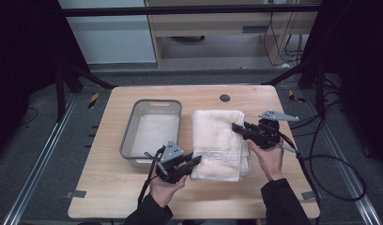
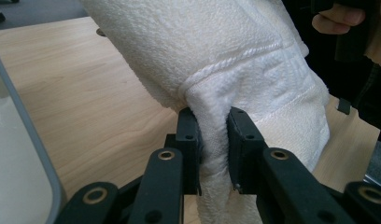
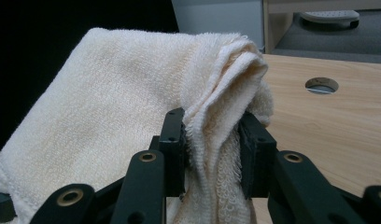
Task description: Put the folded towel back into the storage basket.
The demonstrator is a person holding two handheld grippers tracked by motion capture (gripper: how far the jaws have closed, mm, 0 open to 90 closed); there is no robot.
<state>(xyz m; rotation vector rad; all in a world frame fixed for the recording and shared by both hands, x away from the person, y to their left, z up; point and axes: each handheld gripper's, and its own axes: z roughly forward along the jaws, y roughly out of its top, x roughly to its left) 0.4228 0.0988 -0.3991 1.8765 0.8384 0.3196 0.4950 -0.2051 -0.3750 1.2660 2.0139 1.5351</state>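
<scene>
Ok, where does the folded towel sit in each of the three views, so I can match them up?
High view: the towel lies mid-table, right of the grey bin, with the left tool at its near corner and the right tool at its right edge.
Left gripper view: it hangs top centre, pinched between the jaws.
Right gripper view: left and centre, bunched between the jaws.
Shared landmark: the round table hole.

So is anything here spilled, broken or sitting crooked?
Nothing stands out. The folded towel lies flat beside the grey bin; the left gripper and right gripper each pinch an edge of it. No spills or damage visible.
</scene>
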